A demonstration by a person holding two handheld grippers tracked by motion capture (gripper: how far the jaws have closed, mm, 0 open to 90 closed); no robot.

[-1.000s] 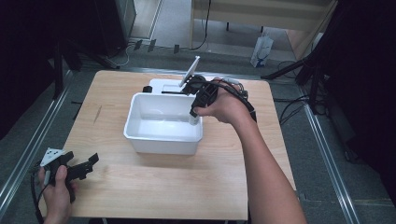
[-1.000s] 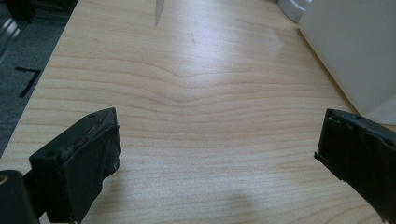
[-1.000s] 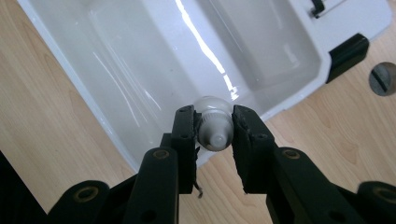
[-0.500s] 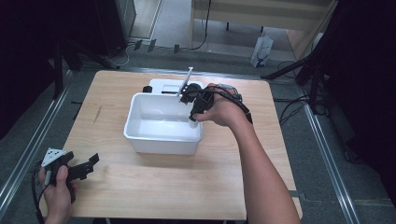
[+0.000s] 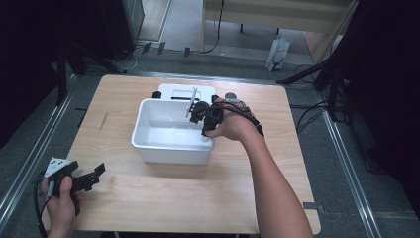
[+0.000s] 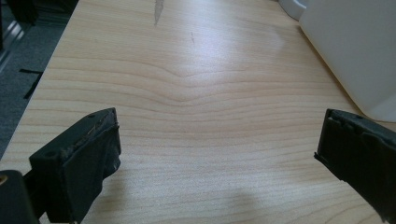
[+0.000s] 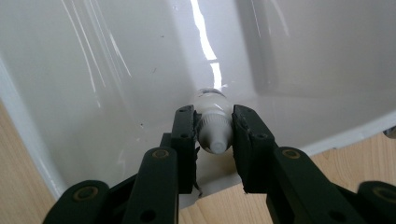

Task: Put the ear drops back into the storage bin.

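The right tongs [image 5: 204, 130] come back from the white tub's [image 5: 148, 144] 1 o'clock corner toward its 3 o'clock rim and tip down into it. The small clear bottle [image 7: 214, 126] clamped between them now points down inside the tub.

Both forearms are bare, with no sleeves showing. The left tool [image 5: 94, 173] is black, with a grey three-cornered plate on top and a dark cable looping from its back end. Its two jaws are blocky black pieces with worn, rough-edged pads [image 6: 100, 140] and small round screw holes. The right tool [image 7: 214, 135] is black too, built of flat linked bars joined by round pivot bolts, with dark cables [image 5: 242, 111] running over the hand.
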